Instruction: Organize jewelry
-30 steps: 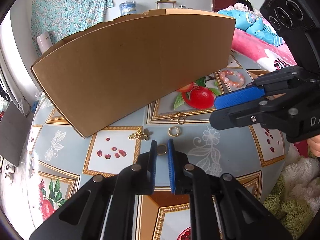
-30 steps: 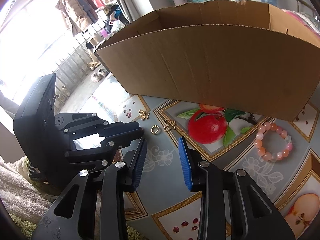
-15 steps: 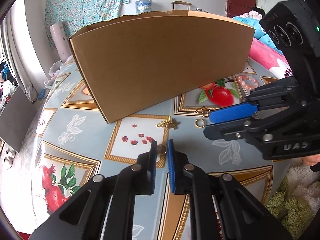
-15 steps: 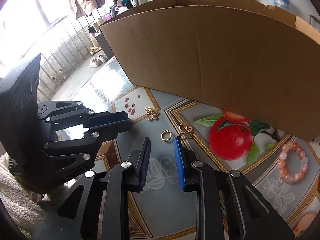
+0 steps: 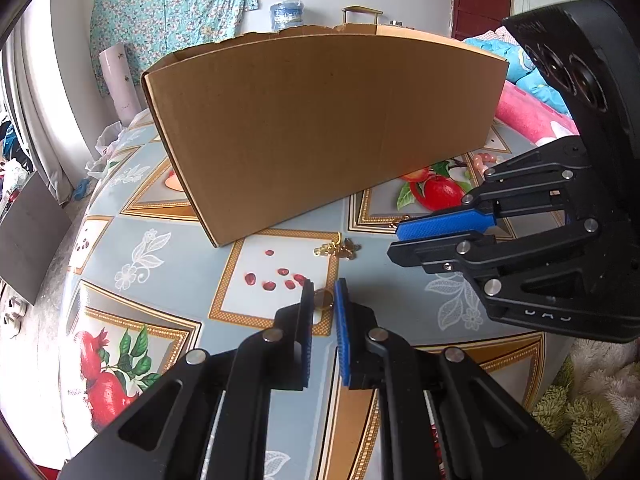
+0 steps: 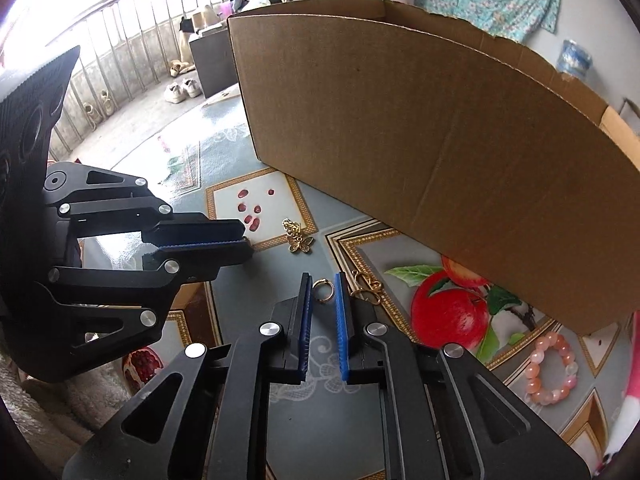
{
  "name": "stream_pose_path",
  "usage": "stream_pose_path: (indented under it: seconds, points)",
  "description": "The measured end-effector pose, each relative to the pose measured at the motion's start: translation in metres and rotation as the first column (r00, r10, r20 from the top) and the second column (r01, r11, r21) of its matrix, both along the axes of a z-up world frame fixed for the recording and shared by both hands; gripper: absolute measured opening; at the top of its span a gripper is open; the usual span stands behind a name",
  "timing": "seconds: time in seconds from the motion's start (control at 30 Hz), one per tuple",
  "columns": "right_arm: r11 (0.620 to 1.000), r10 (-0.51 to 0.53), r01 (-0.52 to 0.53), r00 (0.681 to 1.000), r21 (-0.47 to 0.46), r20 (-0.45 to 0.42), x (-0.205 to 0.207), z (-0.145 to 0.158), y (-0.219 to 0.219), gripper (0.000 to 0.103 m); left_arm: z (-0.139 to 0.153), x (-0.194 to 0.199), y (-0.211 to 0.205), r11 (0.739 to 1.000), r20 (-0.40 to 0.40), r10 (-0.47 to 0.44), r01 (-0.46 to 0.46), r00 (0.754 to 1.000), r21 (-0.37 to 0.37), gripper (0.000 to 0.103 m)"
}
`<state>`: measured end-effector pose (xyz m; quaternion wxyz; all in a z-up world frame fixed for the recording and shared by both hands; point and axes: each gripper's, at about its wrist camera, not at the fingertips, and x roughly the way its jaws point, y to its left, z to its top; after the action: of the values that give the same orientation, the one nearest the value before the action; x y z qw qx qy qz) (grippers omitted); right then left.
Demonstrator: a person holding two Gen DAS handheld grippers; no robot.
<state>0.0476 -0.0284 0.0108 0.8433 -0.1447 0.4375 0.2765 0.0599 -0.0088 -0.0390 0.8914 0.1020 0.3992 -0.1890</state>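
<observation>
A: Any writing to read, going from the left?

B: Hardly any. The table [image 5: 192, 264] has a printed cover of fruit, seeds and white flowers, with no words on it. The cardboard box [image 5: 320, 128] standing on it is plain on the side facing us. The only lettering is on the body of the right gripper [image 5: 394, 242] in the left wrist view, pale and too faint to make out.

A: What are the jaws doing?

B: The left gripper [image 5: 323, 290] has its jaws nearly closed on a small gold ring [image 5: 323, 299], pinched at the tips. The right gripper has just been closing its jaws; in its own view a gold hoop ring [image 6: 323, 290] sits between the tips, with the pads against it on both sides.

A: And the other jewelry?

B: All on the table in front of the box. A gold butterfly charm [image 6: 298, 240] lies at the corner of the seed panel. A gold clasp [image 6: 366, 286] lies just right of the right gripper's tips. A pink bead bracelet [image 6: 550, 368] lies well off to the right, past the printed apple.
</observation>
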Motion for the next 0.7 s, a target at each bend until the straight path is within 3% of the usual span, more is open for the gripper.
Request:
stream_pose_path:
  seconds: [0.37, 0.6, 0.7]
  points:
    - [1.000, -0.002, 0.003, 1.000, 0.023, -0.025, 0.003, 0.005, -0.011, 0.002, 0.000, 0.000, 0.002, 1.000, -0.004, 0.005, -0.005, 1.000, -0.003, 0.010]
    - [0.999, 0.007, -0.005, 0.999, 0.051, -0.040, 0.000, 0.008, -0.017, 0.016, 0.001, 0.001, 0.001, 1.000, -0.009, 0.013, -0.013, 1.000, 0.002, 0.010]
    - [0.999, 0.020, -0.018, 0.999, 0.034, -0.040, -0.002, 0.006, -0.015, 0.017, 0.002, 0.002, 0.000, 1.000, -0.015, 0.020, -0.020, 1.000, 0.006, 0.010]
